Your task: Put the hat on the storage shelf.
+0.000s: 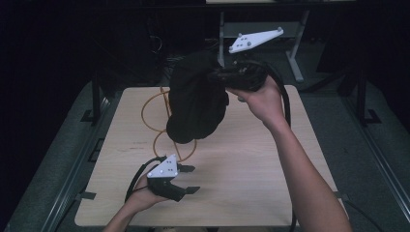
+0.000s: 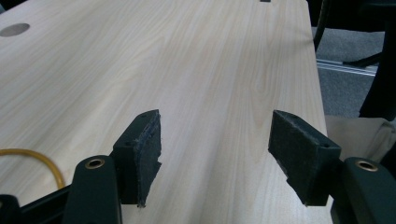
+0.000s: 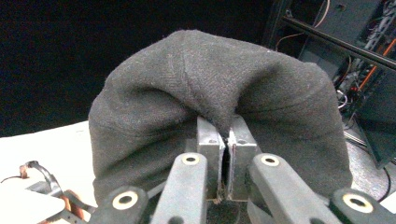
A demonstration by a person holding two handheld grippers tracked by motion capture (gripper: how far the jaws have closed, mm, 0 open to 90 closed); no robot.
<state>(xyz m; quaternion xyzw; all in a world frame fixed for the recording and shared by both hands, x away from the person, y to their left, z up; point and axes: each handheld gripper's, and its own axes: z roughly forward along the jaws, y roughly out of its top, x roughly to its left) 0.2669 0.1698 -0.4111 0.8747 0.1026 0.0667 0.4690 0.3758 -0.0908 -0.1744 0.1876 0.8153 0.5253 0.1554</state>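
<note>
A dark grey cloth (image 1: pixel 196 99) is hanging in the air above the far half of the table (image 1: pixel 241 183), well clear of its surface. It is drooping in a rounded bundle from a pinched fold near its top, and its lower end is dangling over an orange cable (image 1: pixel 153 112) that is lying in loops on the wood.

The right gripper (image 1: pixel 220 76) is holding that fold: in the right gripper view the two jaws are pressing together with a thin ridge of the woven fabric caught between them, and the rest of the cloth (image 3: pixel 215 84) is bulging up and over both sides of them. In the high view the right hand (image 1: pixel 261 99) is gripping the tool from below at the far right of the table, with the grey three-cornered plate (image 1: pixel 255 39) sitting on top and the forearm reaching in from the lower right.

The left gripper (image 1: pixel 189 179) is resting low near the table's near edge, well apart from the cloth. Its jaws are standing wide apart with nothing between them; in the left gripper view, bare pale wood is showing in the gap. The left hand (image 1: pixel 145 193) is holding it from the bottom, and a bend of the orange cable (image 2: pixel 39 161) is lying just beside its left jaw.
</note>
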